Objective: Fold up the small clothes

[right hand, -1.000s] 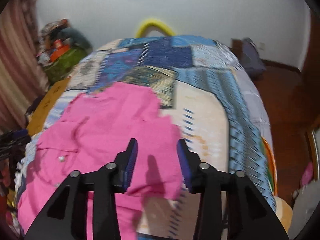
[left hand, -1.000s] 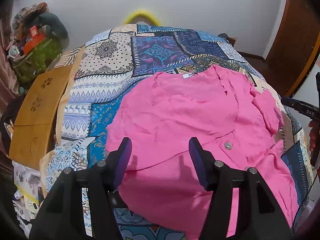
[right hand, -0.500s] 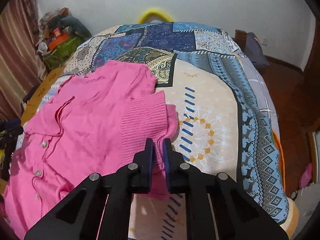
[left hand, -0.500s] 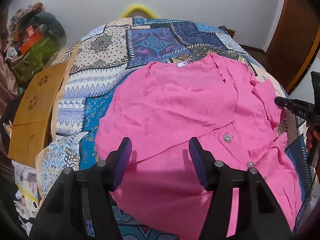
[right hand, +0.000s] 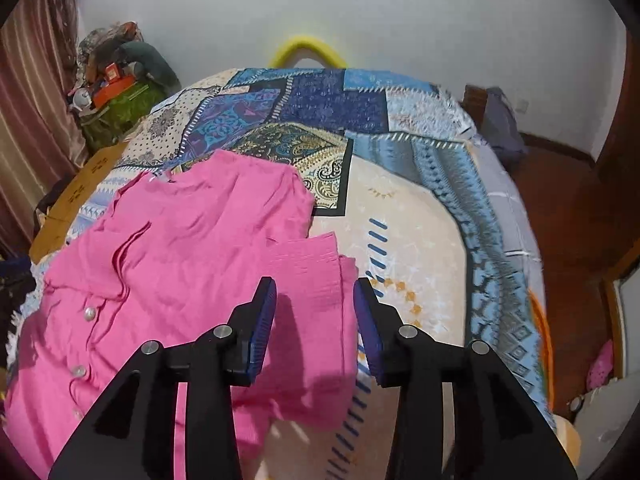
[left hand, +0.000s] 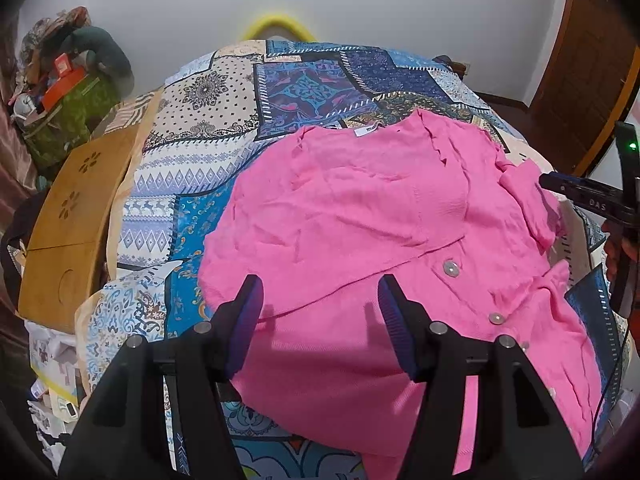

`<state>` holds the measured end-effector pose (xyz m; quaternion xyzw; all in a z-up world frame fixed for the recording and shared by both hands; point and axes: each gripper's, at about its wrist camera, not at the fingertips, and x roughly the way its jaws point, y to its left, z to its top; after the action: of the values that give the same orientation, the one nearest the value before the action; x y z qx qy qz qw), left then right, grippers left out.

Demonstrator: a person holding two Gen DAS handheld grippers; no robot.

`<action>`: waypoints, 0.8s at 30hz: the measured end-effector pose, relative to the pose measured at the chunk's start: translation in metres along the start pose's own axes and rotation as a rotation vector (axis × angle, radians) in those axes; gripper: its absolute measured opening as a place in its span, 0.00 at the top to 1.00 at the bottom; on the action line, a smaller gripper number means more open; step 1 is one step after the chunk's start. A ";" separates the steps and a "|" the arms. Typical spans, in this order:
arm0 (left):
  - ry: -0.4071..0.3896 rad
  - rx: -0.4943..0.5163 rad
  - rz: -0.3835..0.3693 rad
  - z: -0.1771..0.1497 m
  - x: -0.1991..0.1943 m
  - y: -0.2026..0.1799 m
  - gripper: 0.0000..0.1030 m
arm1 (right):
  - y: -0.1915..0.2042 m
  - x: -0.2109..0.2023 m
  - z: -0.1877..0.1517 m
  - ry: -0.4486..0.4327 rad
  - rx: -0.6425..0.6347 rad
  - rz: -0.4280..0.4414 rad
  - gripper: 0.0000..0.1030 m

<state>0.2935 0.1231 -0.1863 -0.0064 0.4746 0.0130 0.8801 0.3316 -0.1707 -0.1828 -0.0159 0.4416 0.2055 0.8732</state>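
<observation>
Right claw (right hand: 315, 308): jaws parting, released, nothing pinched; ribbed sleeve (right hand: 316, 276) of the pink cardigan (left hand: 360, 216) lies below the gap. Left claw (left hand: 320, 300): released, jaws wide over the cardigan's lower part. Cardigan: spread flat on the bed's patchwork bedspread (left hand: 224, 104), buttons (left hand: 451, 268) showing. Wooden board (left hand: 68, 216): beside the bed.

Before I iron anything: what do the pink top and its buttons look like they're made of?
Pink top: likely a soft matte knit, cotton or a blend; ribbing shows on the sleeve, and it creases loosely. Buttons: glossy, pale, pearly, probably plastic or shell; I cannot tell which.
</observation>
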 end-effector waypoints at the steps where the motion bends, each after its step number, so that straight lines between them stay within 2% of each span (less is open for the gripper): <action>1: 0.002 0.000 0.005 0.001 0.003 0.000 0.43 | -0.003 0.007 0.000 0.009 0.014 0.012 0.65; 2: 0.003 0.000 0.008 0.001 0.005 0.000 0.43 | -0.004 0.010 -0.001 0.016 0.019 0.021 0.65; 6: 0.019 -0.007 0.005 0.002 0.017 0.001 0.42 | -0.004 0.018 -0.005 0.023 0.015 0.042 0.88; 9: 0.034 -0.012 0.002 0.001 0.024 0.000 0.42 | -0.002 0.015 -0.004 0.014 0.003 0.054 0.93; 17: 0.004 0.005 0.008 -0.001 0.008 -0.003 0.43 | 0.017 -0.017 0.010 -0.026 -0.049 0.091 0.94; 24: -0.053 0.001 0.013 -0.004 -0.026 0.011 0.41 | 0.069 -0.055 0.043 -0.098 -0.125 0.140 0.94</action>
<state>0.2756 0.1338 -0.1672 -0.0024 0.4512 0.0185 0.8922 0.3100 -0.1176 -0.1031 -0.0292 0.3847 0.2935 0.8746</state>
